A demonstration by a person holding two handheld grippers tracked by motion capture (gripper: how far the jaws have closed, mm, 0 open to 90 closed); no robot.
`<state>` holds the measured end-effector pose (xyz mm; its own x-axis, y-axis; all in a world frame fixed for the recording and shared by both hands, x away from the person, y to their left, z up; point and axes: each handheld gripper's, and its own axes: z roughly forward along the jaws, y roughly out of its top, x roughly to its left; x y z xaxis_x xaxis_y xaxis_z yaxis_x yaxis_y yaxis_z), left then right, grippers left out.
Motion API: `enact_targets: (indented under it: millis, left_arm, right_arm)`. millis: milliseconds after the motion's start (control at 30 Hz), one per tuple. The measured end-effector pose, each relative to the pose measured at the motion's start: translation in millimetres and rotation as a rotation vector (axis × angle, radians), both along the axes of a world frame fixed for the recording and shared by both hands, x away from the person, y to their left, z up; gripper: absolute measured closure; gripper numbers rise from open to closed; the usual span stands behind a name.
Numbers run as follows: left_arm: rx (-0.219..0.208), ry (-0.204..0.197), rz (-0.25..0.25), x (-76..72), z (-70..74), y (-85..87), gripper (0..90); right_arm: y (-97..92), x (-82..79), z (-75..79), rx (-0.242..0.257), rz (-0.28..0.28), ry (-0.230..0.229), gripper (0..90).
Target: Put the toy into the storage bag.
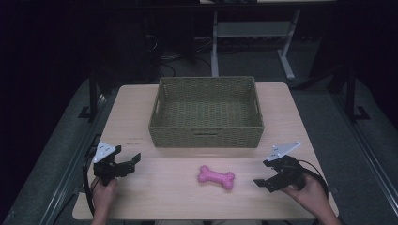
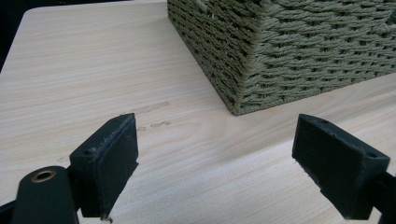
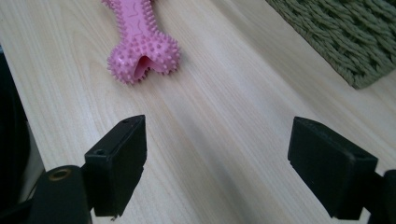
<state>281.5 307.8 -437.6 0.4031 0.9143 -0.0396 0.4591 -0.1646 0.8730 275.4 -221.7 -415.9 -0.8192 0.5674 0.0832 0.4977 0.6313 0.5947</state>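
**Pink Bone Toy Left Lying Between Two Spread Grippers**

A pink, spiked rubber toy in the shape of a bone (image 1: 216, 176) was seen lying flat on the pale wood-grain table (image 1: 164, 187), near the front edge and roughly midway between the two hands. It was not touched by either tool. Behind it, towards the far side of the table, an olive-green woven rectangular basket (image 1: 206, 136) was set, well apart from the toy.

The right gripper (image 1: 263, 183) was held low over the table just to the right of the toy, its black jaws pointed towards it. In the right gripper view the jaws were shown spread wide, with bare table between them and the knobbly end of the toy (image 3: 142, 58) lying ahead and to the left of the gap. A corner of the basket (image 3: 345, 42) was caught at the upper right of that view.

The left gripper (image 1: 133, 161) was held near the front left of the table, well apart from the toy. Its jaws were likewise spread, and nothing was pinched between them; in the left gripper view the near corner of the basket (image 2: 280, 51) was seen ahead.
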Motion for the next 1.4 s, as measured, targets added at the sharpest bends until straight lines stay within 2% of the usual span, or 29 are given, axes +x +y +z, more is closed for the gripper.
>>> enact_targets:
  millis: [500, 833, 1033, 1400]
  left_arm:
    - [-0.005, 0.009, 0.001, 0.5, -0.2, 1.4, 13.9]
    - [-0.004, 0.008, 0.005, 1.1, -0.3, 2.2, 13.9]
    - [-0.005, 0.008, 0.006, 1.1, -0.3, 2.2, 13.9]
    - [-0.008, 0.008, 0.006, 1.1, -0.3, 2.3, 13.9]
  right_arm:
    - [21.2, 9.1, 12.6, -0.037, 0.073, 0.02, 18.8]
    - [39.4, 17.1, 20.1, -0.057, 0.131, 0.015, 18.8]
    - [53.3, 21.2, 22.4, -0.085, 0.166, 0.019, 18.6]
    - [70.9, 26.1, 21.7, -0.094, 0.214, 0.036, 18.6]
